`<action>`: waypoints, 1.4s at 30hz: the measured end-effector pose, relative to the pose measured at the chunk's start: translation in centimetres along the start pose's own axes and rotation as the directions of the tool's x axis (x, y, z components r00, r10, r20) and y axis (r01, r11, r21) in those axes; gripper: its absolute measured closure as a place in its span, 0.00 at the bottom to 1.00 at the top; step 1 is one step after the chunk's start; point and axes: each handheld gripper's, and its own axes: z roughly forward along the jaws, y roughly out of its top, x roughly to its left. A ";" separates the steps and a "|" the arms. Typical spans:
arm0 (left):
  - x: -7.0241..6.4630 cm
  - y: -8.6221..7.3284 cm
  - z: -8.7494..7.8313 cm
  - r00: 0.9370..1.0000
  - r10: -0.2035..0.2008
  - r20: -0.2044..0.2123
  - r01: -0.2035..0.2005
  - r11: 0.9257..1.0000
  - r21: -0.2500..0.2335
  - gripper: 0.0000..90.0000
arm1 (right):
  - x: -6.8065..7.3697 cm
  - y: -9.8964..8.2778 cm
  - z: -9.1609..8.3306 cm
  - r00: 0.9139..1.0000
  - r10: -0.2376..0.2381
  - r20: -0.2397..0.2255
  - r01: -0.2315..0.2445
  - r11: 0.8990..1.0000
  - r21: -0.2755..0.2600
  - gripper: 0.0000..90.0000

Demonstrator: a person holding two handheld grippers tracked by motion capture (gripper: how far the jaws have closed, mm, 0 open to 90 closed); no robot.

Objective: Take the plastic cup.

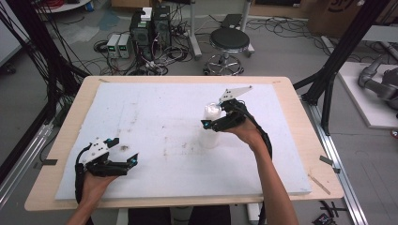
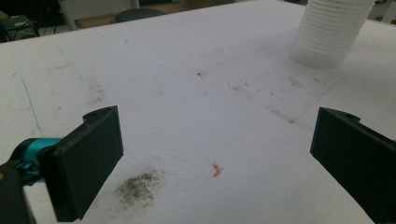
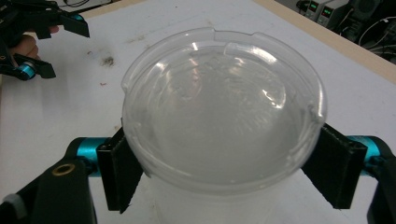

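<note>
the stack of cups (image 1: 210, 129) is made of clear, thin plastic cups set one inside the other, so its side shows many close rims like ribs (image 2: 332, 28). it stands upright on the white foam board right of the middle. seen from above, the top cup (image 3: 224, 121) is round and see-through, with a glossy bottom and a thin rim that has small notches at the far side. two black fingers (image 3: 120, 175) touch this rim at opposite sides.

no legible text, labels, brands or numbers on anything in view
</note>
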 end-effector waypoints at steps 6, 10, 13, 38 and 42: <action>0.0 0.0 0.0 1.000 0.000 -0.002 0.000 1.000 -0.001 0.03 | 0.1 0.0 0.2 1.000 -0.005 -0.009 0.005 1.000 0.006 0.28; 0.0 0.0 0.0 1.000 -0.004 -0.002 0.004 1.000 -0.001 0.03 | 0.1 0.0 0.3 1.000 -0.006 -0.011 0.006 1.000 0.012 0.29; 0.0 0.0 0.0 1.000 -0.004 -0.002 0.004 1.000 -0.001 0.03 | 0.1 0.0 0.3 1.000 -0.008 -0.015 0.008 1.000 0.011 0.33; 0.0 0.0 0.1 1.000 -0.009 -0.001 0.009 1.000 0.001 0.03 | 0.2 0.0 -0.1 1.000 -0.006 -0.017 0.006 1.000 0.004 0.38; 0.0 0.0 0.1 1.000 -0.009 0.000 0.009 1.000 0.003 0.03 | 0.3 0.5 -0.4 1.000 -0.015 -0.014 0.015 1.000 0.001 0.38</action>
